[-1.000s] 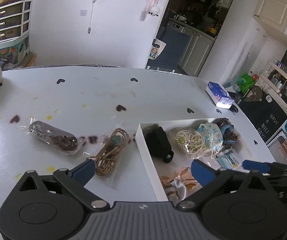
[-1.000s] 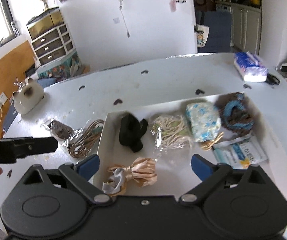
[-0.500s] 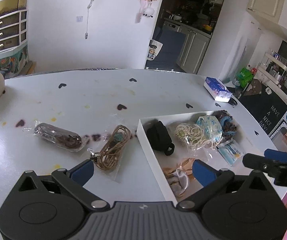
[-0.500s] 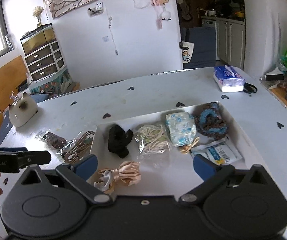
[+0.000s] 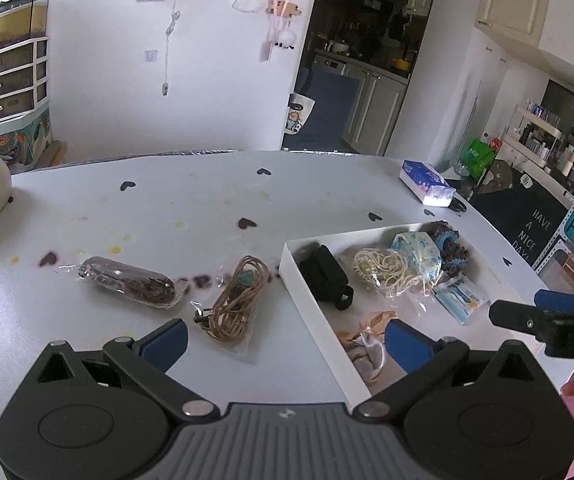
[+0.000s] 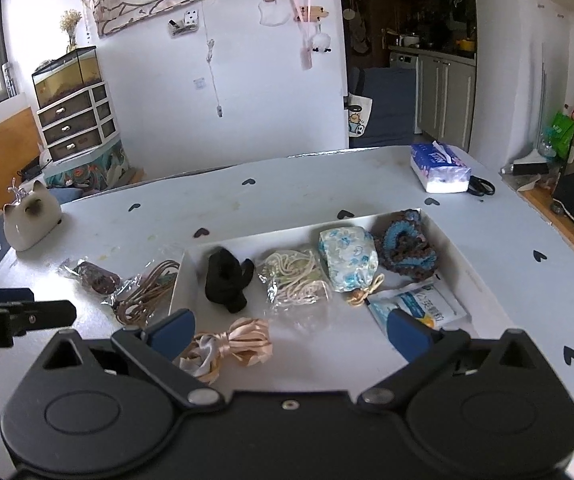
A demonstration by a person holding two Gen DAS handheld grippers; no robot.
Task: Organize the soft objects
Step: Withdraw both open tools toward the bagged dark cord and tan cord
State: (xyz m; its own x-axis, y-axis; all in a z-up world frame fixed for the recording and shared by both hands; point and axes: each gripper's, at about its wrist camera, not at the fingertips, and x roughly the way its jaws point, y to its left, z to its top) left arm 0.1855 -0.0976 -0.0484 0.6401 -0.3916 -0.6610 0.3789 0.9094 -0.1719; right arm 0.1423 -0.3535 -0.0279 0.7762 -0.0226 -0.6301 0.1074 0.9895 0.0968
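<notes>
table [image 6: 295, 196]: white top with dark heart marks, carrying the tray.
tray [image 6: 453, 246]: shallow white box; landmark for all below.
in tray, far row: black fabric piece [image 6: 227, 276], bagged cream cord [image 6: 293, 282], blue floral pouch [image 6: 347, 258], blue-brown crochet piece [image 6: 405, 246].
in tray, near row: peach ribbon bow [image 6: 233, 348], blue-white packet [image 6: 417, 306].
left of tray, on table: bagged tan cord [image 5: 237, 300] just beside; bagged brown item [image 5: 131, 286] farther left.
left gripper [image 5: 285, 344]: fingers spread, empty, over tray's near-left edge.
right gripper [image 6: 291, 334]: fingers spread, empty, over tray's near side.
</notes>
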